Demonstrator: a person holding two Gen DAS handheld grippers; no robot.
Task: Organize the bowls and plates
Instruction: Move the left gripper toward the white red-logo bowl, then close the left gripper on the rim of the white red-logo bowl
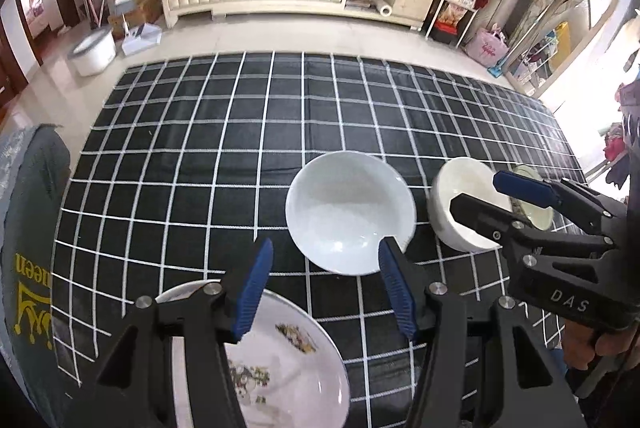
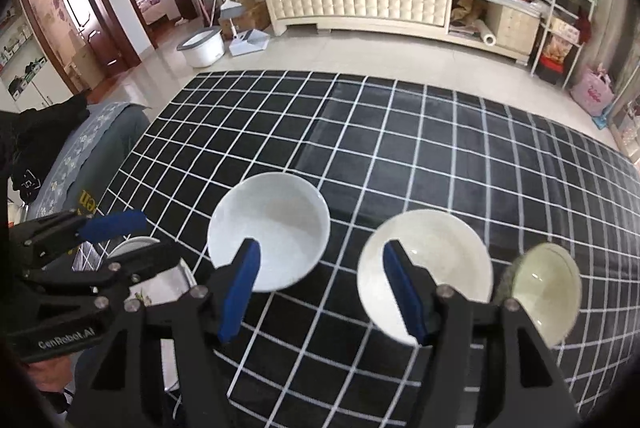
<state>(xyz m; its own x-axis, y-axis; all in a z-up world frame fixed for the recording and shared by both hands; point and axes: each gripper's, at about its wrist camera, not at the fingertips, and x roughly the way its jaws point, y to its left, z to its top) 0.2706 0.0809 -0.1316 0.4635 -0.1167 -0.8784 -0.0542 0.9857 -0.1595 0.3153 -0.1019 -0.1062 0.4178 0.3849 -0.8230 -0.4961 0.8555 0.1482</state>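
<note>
Left wrist: white bowl [image 1: 350,212] just beyond open left claw [image 1: 325,290].

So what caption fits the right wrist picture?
Open right gripper above two white ceramic bowls on black checked tablecloth.

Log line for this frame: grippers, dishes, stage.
left gripper: open, empty | right gripper: open, empty | floral plate, white bowls, small dish: unstacked on tablecloth
</note>
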